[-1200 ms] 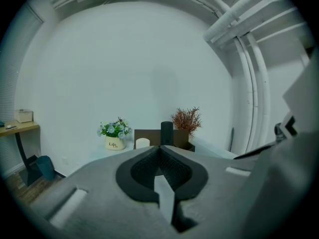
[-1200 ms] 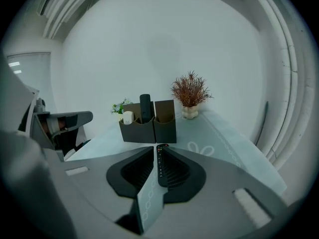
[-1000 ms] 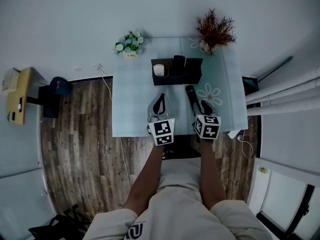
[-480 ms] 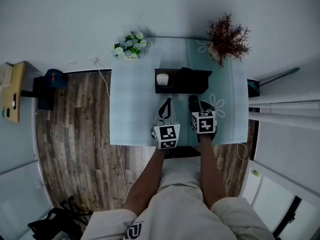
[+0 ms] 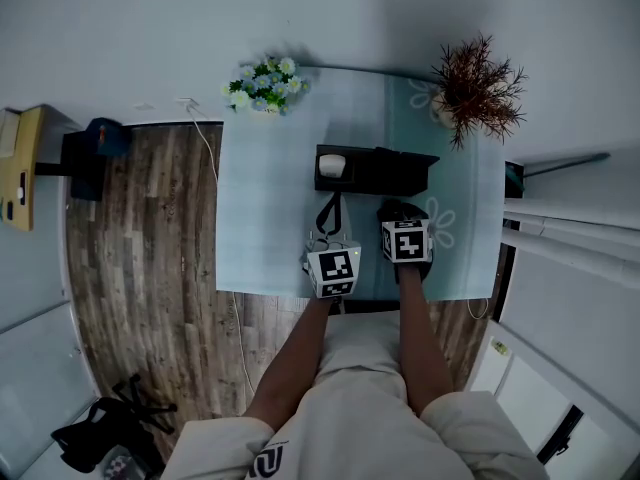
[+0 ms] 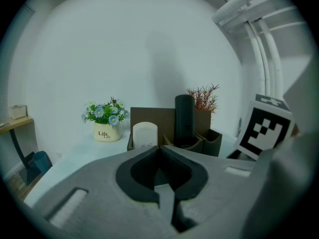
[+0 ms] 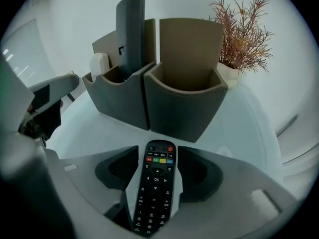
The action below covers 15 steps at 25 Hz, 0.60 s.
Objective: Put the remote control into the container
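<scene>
**A:** Table layout?
**B:** Container sits mid-table, toward the far edge. Flower pot is at the far left corner, dried plant at the far right.
**A:** Inside the container?
**B:** Small unit is in the left compartment. Upright bar stands in the middle one, just right of it.
**A:** Remote control?
**B:** Remote control lies on the table just before the right compartment (near side, lengthwise toward it), apart from its wall.

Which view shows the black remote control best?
Right gripper view: black remote control, buttons up, between the right gripper's fingers, which have just been opening. Head view: gripper hides it. Left gripper view: absent.
</scene>
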{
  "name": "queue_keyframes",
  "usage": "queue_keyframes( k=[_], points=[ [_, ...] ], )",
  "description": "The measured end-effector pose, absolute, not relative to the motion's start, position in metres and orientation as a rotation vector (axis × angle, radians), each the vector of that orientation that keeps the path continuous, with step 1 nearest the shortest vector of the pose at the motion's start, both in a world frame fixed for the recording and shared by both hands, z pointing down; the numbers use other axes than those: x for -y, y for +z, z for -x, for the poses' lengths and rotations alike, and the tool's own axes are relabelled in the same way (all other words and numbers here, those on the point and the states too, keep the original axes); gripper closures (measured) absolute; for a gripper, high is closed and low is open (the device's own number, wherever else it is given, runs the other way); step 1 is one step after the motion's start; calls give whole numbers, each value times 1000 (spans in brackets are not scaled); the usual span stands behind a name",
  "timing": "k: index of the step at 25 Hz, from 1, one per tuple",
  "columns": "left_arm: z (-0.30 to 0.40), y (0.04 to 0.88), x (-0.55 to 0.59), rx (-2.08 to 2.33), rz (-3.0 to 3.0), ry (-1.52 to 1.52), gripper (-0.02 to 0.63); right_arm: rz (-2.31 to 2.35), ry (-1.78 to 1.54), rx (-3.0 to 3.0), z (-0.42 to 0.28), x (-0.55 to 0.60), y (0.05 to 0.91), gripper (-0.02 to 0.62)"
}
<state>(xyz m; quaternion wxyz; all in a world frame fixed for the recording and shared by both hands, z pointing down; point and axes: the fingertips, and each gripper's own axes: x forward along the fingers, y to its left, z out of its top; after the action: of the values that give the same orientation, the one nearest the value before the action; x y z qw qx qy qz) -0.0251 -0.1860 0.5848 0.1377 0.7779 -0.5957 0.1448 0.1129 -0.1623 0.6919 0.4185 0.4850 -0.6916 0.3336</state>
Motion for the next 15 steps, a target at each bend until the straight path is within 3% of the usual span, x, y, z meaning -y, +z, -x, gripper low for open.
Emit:
queue_keyframes(
  k=[5, 8, 15],
  points=[
    [29, 586, 189, 1737, -2241, 400, 602, -1229, 874, 1714, -117, 165, 700, 347],
    [31, 586, 187, 1739, -2243, 402, 601, -1255, 856, 1747, -114, 166, 695, 390],
    [17, 569, 167, 1710, -2326, 377, 601, -1350, 600, 1883, -108, 159, 654, 393]
  ],
)
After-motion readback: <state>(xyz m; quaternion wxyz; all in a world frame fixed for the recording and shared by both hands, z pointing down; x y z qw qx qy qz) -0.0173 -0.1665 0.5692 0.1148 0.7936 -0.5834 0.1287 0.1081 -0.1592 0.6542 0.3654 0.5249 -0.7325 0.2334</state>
